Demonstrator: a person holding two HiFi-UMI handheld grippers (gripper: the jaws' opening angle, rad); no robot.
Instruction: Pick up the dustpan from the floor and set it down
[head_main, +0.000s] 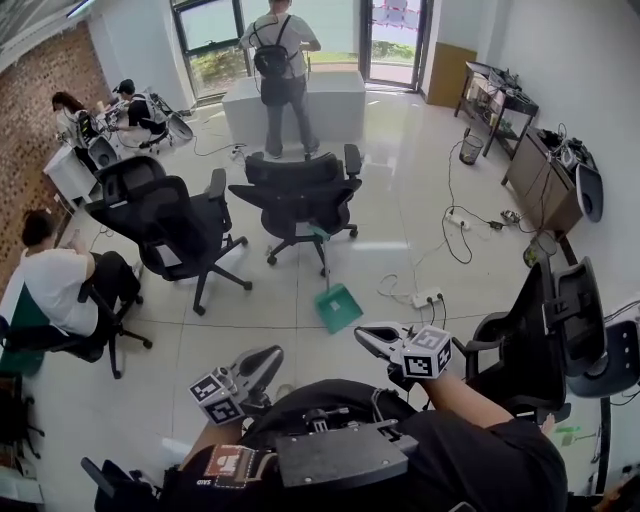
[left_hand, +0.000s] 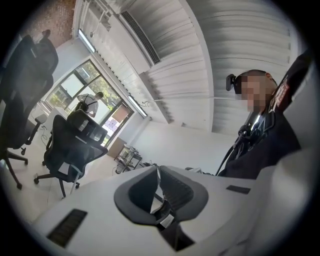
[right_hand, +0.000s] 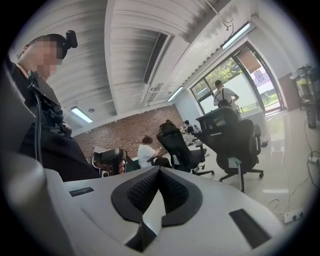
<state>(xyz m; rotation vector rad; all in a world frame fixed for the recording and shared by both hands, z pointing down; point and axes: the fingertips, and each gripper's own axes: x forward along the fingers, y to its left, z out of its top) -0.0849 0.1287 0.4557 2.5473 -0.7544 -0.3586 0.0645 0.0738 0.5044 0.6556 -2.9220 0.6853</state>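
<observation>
Teal plastic dustpan with a long handle (head_main: 338, 308): stands on the glossy white tiled floor (head_main: 250, 330), just in front of the nearest black mesh office chair (head_main: 300, 195) and beside a white power strip (head_main: 428, 297). Well apart from both claws.

Progress: pick-up not begun. Dustpan untouched and nothing is held. Left to do: the approach, the grasp, the lift and the set-down, so effectively the whole task.

Left claw (head_main: 268, 357): low in the head view, close to the person's body. In the left gripper view (left_hand: 158, 172) the ribbed pads meet at the tips with nothing between them.

Right claw (head_main: 368, 334): same height, also near the body. In the right gripper view (right_hand: 160, 172) the pads are pressed together, empty.

Orientation of dustpan: tray flat on the floor, handle rising from its back edge toward the chair. Long axis runs along the handle, near upright with a slight lean. The tray mouth probably faces toward the person and a little right, though the head view is too small to settle this.

Judgement: the handle's top is the free, reachable part.
</observation>
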